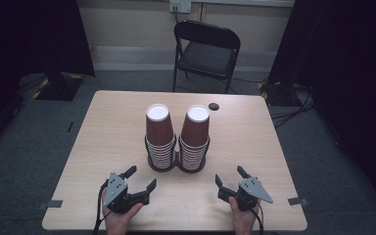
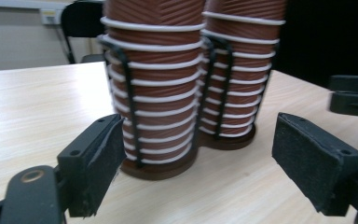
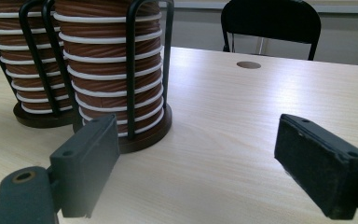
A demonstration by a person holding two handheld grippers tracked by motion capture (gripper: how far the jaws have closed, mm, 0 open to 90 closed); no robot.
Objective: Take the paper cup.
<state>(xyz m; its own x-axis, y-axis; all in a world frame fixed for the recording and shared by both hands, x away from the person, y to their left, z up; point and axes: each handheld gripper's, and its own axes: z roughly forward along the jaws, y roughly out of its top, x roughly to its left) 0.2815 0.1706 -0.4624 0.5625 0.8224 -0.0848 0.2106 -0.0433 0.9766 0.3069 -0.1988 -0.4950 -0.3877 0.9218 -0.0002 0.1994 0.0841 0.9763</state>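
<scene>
While resting low at the near edge of the surface (image 1: pixel 103 112), left gripper (image 1: pixel 138 178) and right gripper (image 1: pixel 230 175), jaws spread wide and empty; upright cup stacks (image 1: pixel 177 134) ahead at centre, roughly equidistant between both.

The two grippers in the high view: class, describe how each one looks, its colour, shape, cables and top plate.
Both are black, each with two flat rectangular padded jaws. The left gripper and the right gripper each carry a grey three-cornered plate on top, and a black cable trails from each toward the table's near edge.
</scene>
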